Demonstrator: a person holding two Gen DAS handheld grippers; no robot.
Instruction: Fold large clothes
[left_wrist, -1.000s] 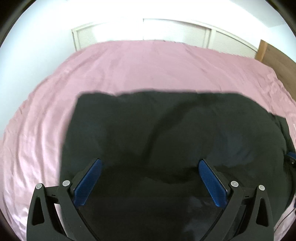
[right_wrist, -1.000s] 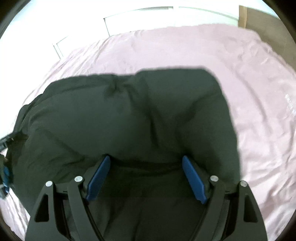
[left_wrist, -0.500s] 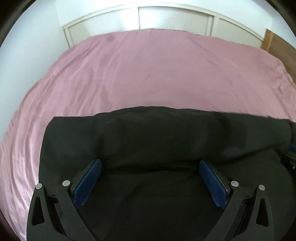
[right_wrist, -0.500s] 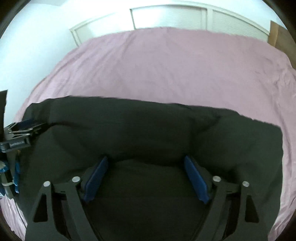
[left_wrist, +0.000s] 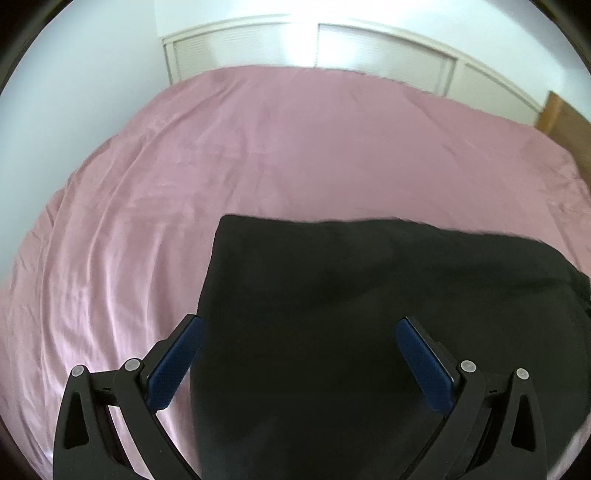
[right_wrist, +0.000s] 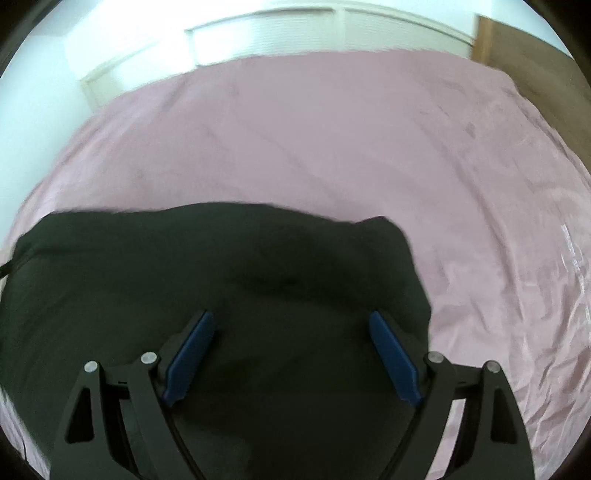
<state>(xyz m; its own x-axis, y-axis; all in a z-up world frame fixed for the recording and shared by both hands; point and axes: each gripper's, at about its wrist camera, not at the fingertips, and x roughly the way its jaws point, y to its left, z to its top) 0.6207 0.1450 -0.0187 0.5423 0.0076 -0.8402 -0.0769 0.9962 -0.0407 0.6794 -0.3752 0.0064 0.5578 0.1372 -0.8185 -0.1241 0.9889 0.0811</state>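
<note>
A large black garment (left_wrist: 351, 295) lies folded on the pink bed sheet (left_wrist: 258, 147). In the left wrist view its left edge runs just inside my left gripper (left_wrist: 299, 325), which is open over the cloth with nothing between the blue pads. In the right wrist view the garment (right_wrist: 221, 266) fills the lower left, its right edge near the right finger. My right gripper (right_wrist: 291, 321) is open above it and empty.
The pink sheet (right_wrist: 332, 129) covers the bed to the far edge. White slatted closet doors (left_wrist: 332, 40) stand behind the bed. A brown wooden panel (right_wrist: 517, 40) is at the far right.
The garment's far edge has been drawn toward me and now covers less of the bed. Both grippers have shifted apart toward the garment's side edges and stay open. The other gripper is out of each view.
</note>
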